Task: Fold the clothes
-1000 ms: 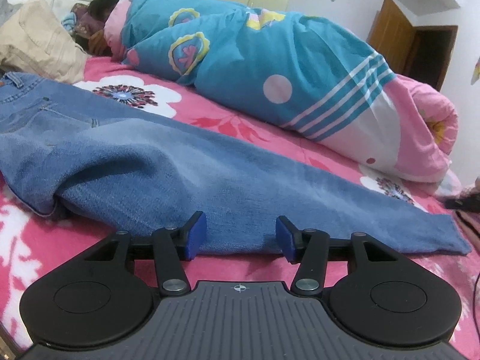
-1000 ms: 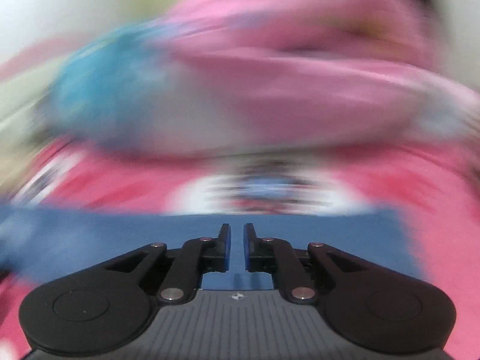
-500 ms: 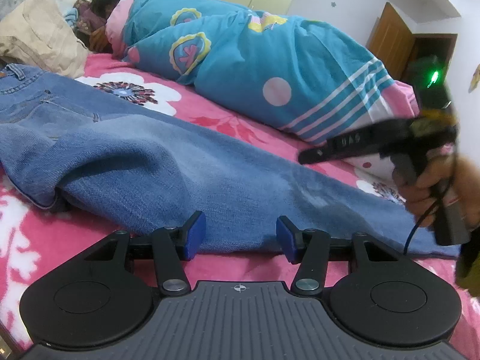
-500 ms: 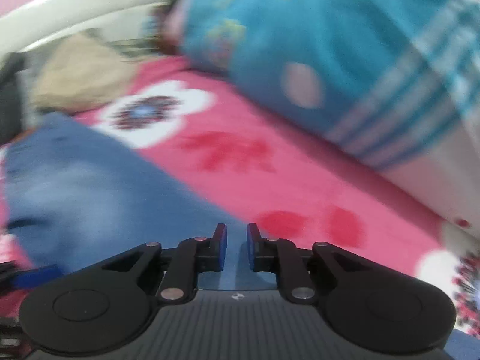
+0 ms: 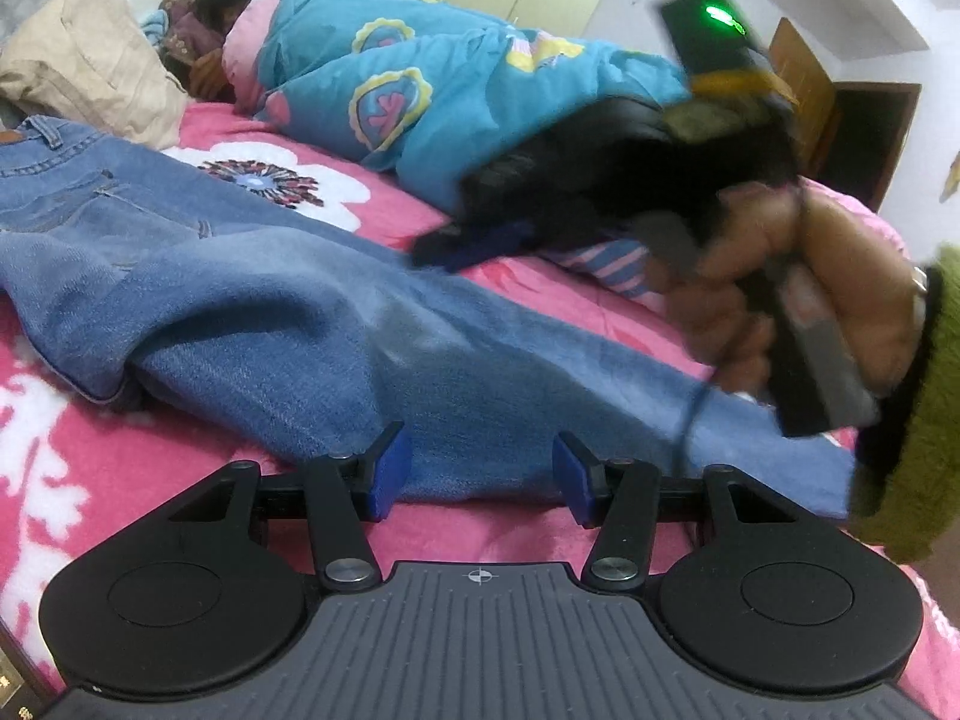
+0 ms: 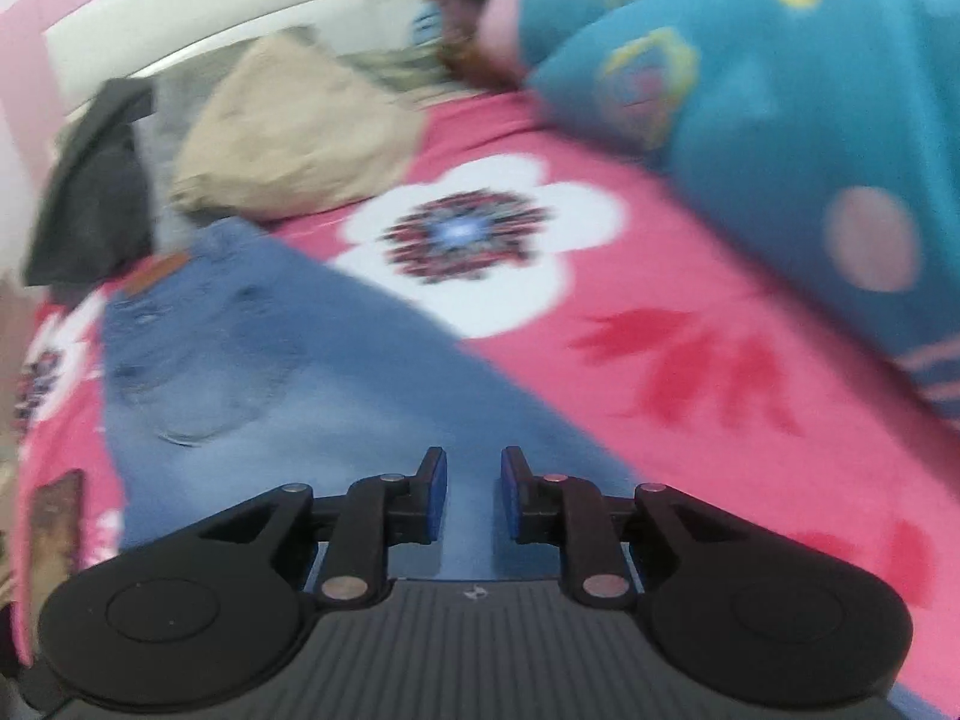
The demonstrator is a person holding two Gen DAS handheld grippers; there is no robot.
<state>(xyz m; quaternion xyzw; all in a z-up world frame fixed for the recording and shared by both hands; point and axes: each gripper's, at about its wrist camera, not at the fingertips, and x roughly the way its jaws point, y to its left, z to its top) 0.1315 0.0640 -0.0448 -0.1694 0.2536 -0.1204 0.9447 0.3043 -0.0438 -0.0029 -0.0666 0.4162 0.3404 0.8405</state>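
Bedroom: bed with pink floral sheet, white headboard at the far end, wardrobe doors and a brown door behind. Someone lies under a blue patterned quilt along the far side. Beige cloth bundle near the head end.

Jeans lie lengthwise on the sheet, already doubled leg on leg by the look of it, waistband toward the headboard, hem toward the foot.

Handling, my read: denim is heavy and floppy but grippy, won't slide out, not fragile. Two layers are thick, so bite deep. Best holds are the hem corners or the waistband seam; a mid-leg pinch will just sag.

Left tongs: about half open, empty, nose just short of the near edge of the leg.

Right tongs: narrow gap, nothing between the pads, hanging over the thigh area. Frame is blurred.

View differences: left wrist shows the whole leg run, the person's hand with green cuff holding the right unit. Right wrist alone shows the orange waist patch and a dark garment by the headboard.
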